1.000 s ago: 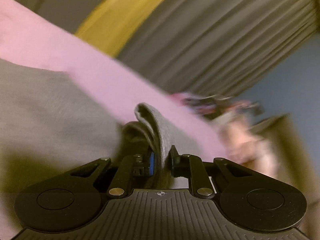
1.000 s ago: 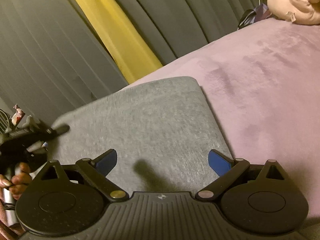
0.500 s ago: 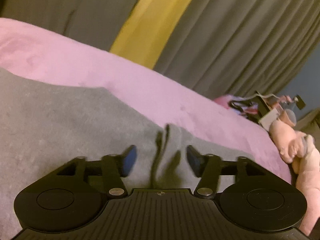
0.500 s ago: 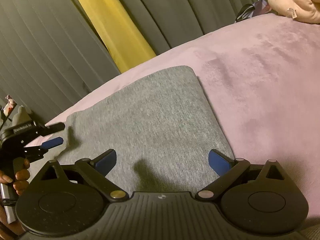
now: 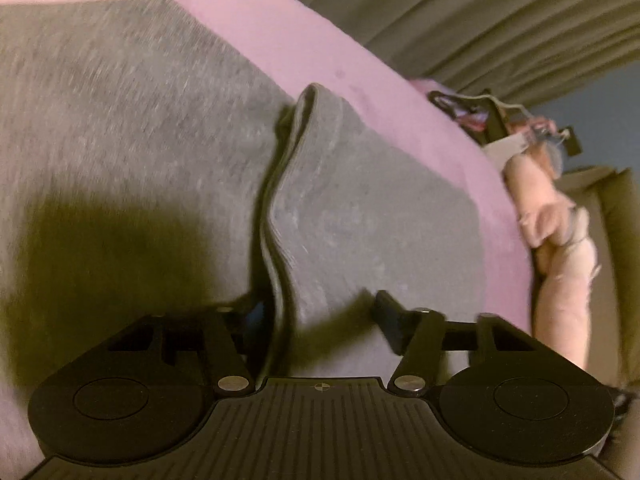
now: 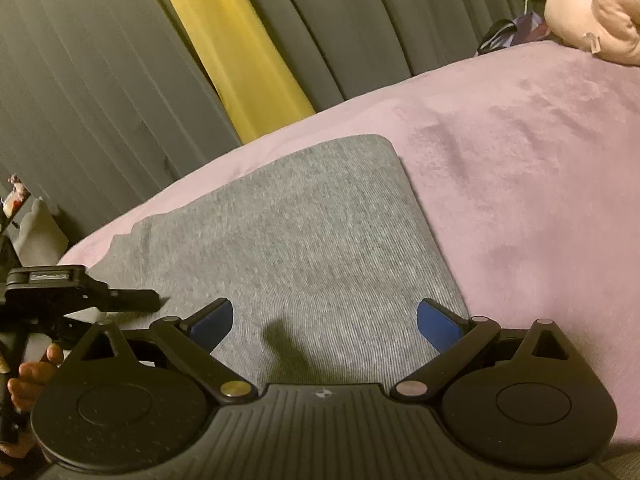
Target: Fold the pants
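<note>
The grey pants [image 6: 288, 232] lie folded flat on the pink bed cover [image 6: 520, 168]. In the left wrist view the pants [image 5: 120, 120] fill the frame and a raised fold ridge [image 5: 288, 184] runs from the top down between the jaws. My left gripper [image 5: 320, 316] is open, low over the pants, with the ridge next to its left finger. My right gripper [image 6: 324, 320] is open and empty, just above the near part of the pants. The left gripper also shows at the left edge of the right wrist view [image 6: 80, 292], held by a hand.
Grey curtains [image 6: 100, 80] with a yellow strip [image 6: 232, 48] hang behind the bed. A pink plush toy [image 6: 592, 20] lies at the bed's far right; it also shows in the left wrist view [image 5: 552, 220]. Dark clutter [image 5: 500, 120] sits by it.
My left gripper let go of the fold a second ago, opened wider and has dropped closer over the pants. The right gripper has stayed open and nearly still.
</note>
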Available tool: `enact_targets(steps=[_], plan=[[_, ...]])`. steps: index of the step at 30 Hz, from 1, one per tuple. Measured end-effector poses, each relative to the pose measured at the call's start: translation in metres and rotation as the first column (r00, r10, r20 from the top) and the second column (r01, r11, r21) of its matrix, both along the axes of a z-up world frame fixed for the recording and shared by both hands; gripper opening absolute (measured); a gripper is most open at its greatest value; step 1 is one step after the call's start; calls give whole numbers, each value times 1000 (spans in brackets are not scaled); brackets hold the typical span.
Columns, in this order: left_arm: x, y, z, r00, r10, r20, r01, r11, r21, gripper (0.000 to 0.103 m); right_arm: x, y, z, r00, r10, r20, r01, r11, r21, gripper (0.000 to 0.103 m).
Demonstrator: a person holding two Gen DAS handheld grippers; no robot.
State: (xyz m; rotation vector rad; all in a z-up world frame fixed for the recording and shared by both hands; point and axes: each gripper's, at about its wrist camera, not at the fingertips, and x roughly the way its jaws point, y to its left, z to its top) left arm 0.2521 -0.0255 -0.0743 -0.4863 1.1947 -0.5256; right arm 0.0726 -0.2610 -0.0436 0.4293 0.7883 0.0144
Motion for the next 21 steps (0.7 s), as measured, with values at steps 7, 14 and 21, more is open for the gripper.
enact_targets(steps=[7, 14, 21], plan=[[0, 8, -4, 1000, 7, -1, -7, 1000, -5, 27, 6, 13, -3, 998, 34, -46, -38, 995, -88, 99], [-9, -4, 1, 997, -6, 77, 2, 999, 53, 21, 10, 29, -7, 993, 70, -90, -87, 976, -201, 99], [-23, -15, 12, 988, -19, 152, 0, 992, 126, 20, 13, 58, -16, 984, 108, -142, -157, 903, -399, 99]])
